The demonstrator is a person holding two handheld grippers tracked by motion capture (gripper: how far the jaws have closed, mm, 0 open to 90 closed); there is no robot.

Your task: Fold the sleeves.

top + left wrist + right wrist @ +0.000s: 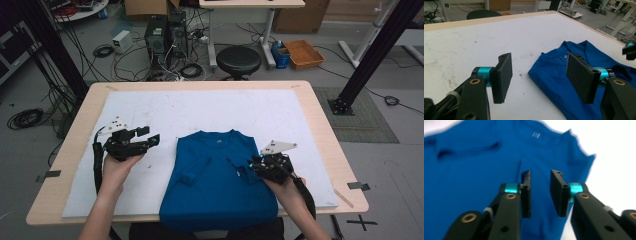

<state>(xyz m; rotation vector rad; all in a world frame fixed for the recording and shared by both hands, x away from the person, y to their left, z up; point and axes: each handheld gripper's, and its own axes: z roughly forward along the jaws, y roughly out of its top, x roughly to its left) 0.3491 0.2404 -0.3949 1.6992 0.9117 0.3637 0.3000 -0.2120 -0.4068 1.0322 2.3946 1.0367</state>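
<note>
One blue shirt (217, 180), sleeves folded in, lies on the white mat (150, 107) at the table's near edge. Right gripper (250, 165) above its right side, jaws narrowly apart, empty. Left gripper (152, 140) beside it over the mat, wide, empty.

The right gripper (540, 195) is seen above a blue shirt (474, 175), its two black jaws parted by a narrow gap with nothing held between them. White table (614, 150) is seen beside the shirt.
</note>
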